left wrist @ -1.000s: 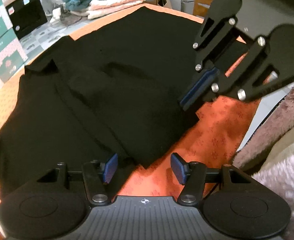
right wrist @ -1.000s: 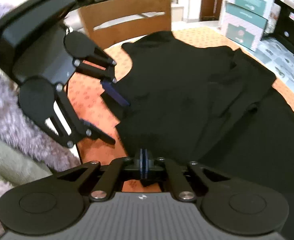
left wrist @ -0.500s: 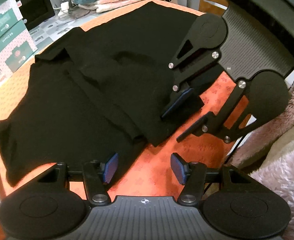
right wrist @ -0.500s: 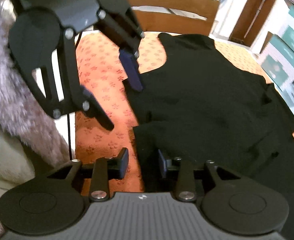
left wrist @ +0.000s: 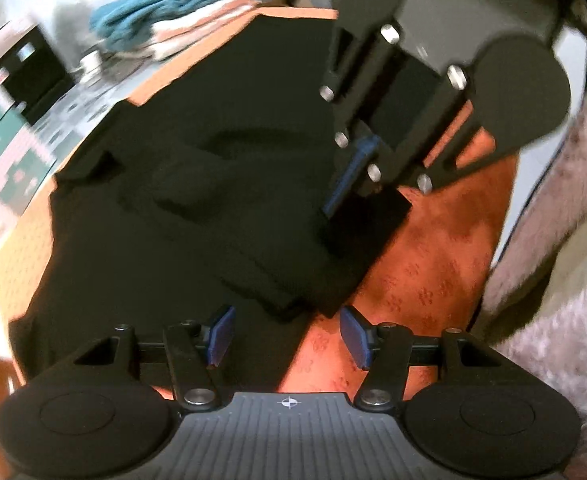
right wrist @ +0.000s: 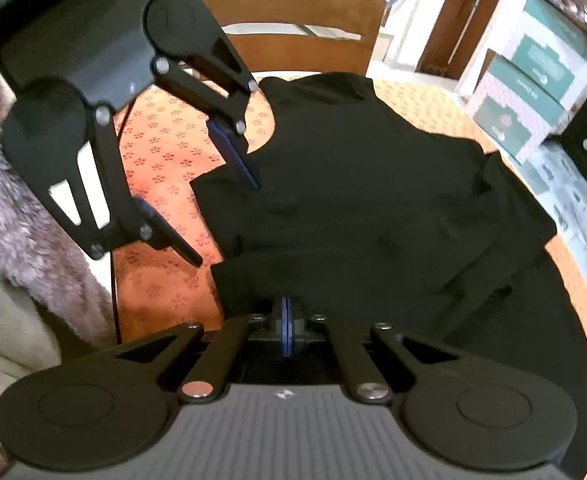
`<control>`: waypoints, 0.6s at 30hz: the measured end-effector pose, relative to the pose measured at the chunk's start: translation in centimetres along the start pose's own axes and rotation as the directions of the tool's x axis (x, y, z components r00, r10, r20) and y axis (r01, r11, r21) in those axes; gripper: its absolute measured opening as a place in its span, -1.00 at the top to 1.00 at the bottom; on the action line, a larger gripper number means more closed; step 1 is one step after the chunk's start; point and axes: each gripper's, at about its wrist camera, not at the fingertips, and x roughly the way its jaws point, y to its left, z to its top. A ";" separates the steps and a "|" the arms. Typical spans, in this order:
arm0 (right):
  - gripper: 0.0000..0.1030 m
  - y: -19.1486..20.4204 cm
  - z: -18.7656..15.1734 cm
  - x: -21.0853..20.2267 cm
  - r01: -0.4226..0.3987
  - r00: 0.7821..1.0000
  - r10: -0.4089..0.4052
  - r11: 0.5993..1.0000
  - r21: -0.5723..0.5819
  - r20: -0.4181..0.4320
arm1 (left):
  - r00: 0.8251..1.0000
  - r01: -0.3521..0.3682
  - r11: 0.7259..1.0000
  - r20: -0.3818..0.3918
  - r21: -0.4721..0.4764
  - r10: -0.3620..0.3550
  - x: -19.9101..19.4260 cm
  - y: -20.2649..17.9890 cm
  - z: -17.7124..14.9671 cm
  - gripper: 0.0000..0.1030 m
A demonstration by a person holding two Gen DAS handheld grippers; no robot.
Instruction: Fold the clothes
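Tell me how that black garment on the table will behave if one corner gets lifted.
The black garment will probably be floppy: it lies in soft folds and overlapping layers, so a lifted corner should drape and trail. It looks thin and light. On the orange tablecloth it may drag rather than slide freely, and its loose layers could shift.

A lived-in home: a wooden dining chair (right wrist: 293, 24) at a round worktop with an orange flowered tablecloth (right wrist: 161, 152), folded towels (left wrist: 165, 12), stacked cardboard boxes (right wrist: 533, 80) nearby.
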 end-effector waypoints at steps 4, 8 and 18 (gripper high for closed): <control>0.87 -0.4 -0.7 -0.5 0.012 1.000 -0.011 0.999 0.041 -0.024 | 1.000 0.019 0.995 -0.020 0.102 -0.017 1.1 -0.6 0.2 -0.01; 0.70 -1.5 -2.3 -1.2 0.006 0.999 0.003 0.980 0.200 -0.045 | 0.999 0.040 0.993 -0.034 0.113 -0.036 1.5 -0.6 0.2 0.23; 0.47 -4.6 -8.5 -1.2 -0.098 0.993 0.118 0.715 0.692 0.018 | 0.997 0.078 0.996 -0.010 -0.045 -0.079 0.4 0.7 0.2 0.26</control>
